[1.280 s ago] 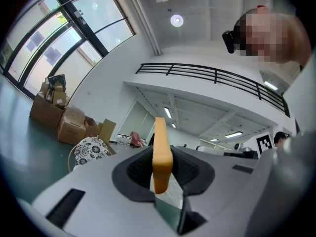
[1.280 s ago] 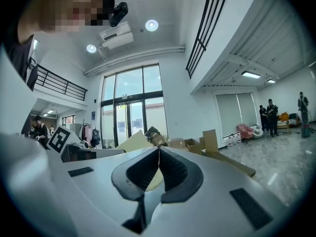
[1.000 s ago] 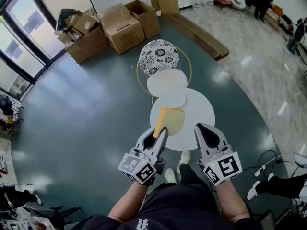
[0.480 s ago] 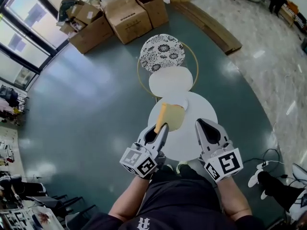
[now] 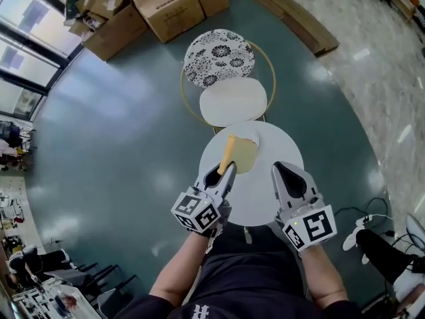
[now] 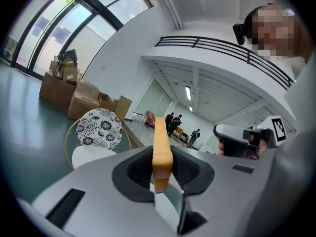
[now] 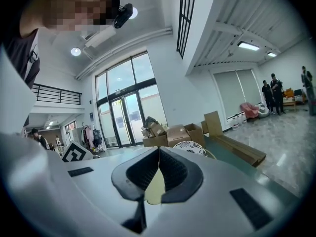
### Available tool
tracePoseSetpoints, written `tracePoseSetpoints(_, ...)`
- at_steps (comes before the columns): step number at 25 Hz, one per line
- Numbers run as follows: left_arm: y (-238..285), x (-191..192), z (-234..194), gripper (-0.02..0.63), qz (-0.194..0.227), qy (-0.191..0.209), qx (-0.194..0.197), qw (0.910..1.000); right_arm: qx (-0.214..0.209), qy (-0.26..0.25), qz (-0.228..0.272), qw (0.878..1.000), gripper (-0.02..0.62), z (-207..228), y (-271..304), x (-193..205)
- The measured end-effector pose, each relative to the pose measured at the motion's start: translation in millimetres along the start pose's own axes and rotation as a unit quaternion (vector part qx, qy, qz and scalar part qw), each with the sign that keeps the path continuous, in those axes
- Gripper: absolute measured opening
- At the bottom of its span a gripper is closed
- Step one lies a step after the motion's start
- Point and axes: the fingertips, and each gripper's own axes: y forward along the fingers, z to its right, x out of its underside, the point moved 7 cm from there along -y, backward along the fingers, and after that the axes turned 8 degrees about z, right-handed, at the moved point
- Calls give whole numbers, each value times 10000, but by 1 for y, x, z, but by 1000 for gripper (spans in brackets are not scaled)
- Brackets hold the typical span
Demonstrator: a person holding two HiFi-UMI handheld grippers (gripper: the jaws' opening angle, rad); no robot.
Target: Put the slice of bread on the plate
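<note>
The slice of bread (image 5: 240,155) has a tan crust and a pale yellow face. It stands on edge in my left gripper (image 5: 224,173), which is shut on its near end; the left gripper view shows the crust (image 6: 162,149) upright between the pads of that gripper (image 6: 162,176). The slice hangs over the round white table (image 5: 255,198). A small white plate (image 5: 252,132) lies just beyond it, at the table's far edge. My right gripper (image 5: 284,177) hovers over the table to the right, apart from the bread. Its jaws (image 7: 158,163) are shut with nothing between the pads.
Past the table are a white round seat (image 5: 232,102) and a black-and-white patterned disc (image 5: 218,57) in a gold hoop frame. Cardboard boxes (image 5: 166,6) and wooden boards (image 5: 292,15) lie farther off. A power strip with its cable (image 5: 372,223) lies on the floor at the right.
Both grippers have moved forward and lower over the white table. The bread has travelled with the left gripper toward the small plate. Neither grip has changed.
</note>
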Motion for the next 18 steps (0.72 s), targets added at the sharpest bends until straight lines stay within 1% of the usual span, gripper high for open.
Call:
tracePoseSetpoints(6, 44, 37, -47, 91, -339, -201, 69, 9992, 250, 108, -103, 9996, 8, 29, 30, 36)
tracePoseSetpoints(14, 80, 96, -106, 91, -834, -485, 72, 9953, 490, 236, -360, 9979, 8, 43, 57, 95)
tracePoseSetpoints(18, 92, 118, -128, 91, -955, -595, 73, 9936, 646, 303, -457, 9964, 8, 52, 63, 119)
